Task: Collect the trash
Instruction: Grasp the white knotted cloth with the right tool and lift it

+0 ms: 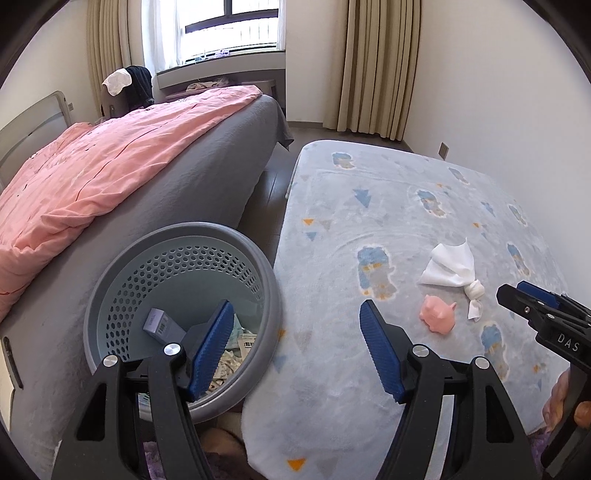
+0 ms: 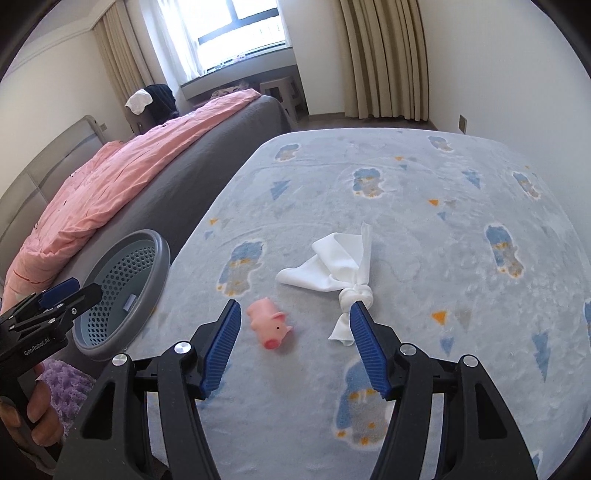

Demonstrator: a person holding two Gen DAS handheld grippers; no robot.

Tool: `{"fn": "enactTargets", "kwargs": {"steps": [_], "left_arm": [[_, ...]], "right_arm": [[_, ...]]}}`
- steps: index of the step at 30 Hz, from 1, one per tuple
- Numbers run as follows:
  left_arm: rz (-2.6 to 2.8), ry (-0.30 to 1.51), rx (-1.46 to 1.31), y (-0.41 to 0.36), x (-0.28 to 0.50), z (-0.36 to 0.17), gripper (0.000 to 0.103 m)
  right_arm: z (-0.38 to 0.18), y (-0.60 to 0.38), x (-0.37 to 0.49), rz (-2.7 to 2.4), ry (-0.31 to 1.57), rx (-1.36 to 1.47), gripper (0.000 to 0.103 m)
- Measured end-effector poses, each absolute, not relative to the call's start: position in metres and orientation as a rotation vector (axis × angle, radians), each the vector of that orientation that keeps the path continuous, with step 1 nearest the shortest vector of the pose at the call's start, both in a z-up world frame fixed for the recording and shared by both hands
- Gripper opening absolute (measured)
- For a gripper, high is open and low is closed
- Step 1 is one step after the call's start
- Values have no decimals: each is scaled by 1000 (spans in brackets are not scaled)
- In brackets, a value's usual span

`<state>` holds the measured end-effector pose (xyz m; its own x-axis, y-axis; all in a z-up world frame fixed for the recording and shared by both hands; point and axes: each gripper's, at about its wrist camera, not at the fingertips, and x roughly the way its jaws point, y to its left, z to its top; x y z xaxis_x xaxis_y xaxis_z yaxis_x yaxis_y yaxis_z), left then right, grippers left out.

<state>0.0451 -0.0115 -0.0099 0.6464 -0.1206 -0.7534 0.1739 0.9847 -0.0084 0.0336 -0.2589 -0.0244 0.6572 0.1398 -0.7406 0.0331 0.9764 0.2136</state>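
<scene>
1. Your right claw (image 2: pixel 291 321) is standing apart, gripping nothing, its blue pads hovering over the patterned blanket (image 2: pixel 461 229).
2. The pink toy pig (image 2: pixel 271 326) is lying on the blanket between those pads, touching neither.
3. The knotted white cloth (image 2: pixel 340 269) is lying just beside the pig, its knot showing right by your right-hand pad.
4. Your left claw (image 1: pixel 295 325) is also standing apart and empty, one pad hanging over the grey basket (image 1: pixel 122 266), the other over the blanket's edge.
5. The basket is sitting between the blanket and the bed (image 1: pixel 207 162), already holding a small box (image 1: pixel 162 325) and crumpled paper scraps (image 1: pixel 236 350).
6. A pink quilt (image 1: pixel 92 173) is lying across the bed.
7. Curtains (image 1: pixel 380 66) are hanging beside the window (image 1: pixel 229 22) at the far wall.
</scene>
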Motion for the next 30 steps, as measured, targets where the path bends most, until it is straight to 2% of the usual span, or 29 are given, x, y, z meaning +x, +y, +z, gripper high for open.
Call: {"fn": "enactTargets", "kwargs": {"steps": [16,28,30], "left_arm": [[-235,888,106,-62,83,-32,68],[-243,935,132,-82,90,-54,68],[-243,942,131,-84,89,-57,68]], "right_arm": [[-55,-303,65,15,911,259,60],[-91,-290,100,-7,1000,166,60],[-95,-289,102,-10,1012,155,56]]}}
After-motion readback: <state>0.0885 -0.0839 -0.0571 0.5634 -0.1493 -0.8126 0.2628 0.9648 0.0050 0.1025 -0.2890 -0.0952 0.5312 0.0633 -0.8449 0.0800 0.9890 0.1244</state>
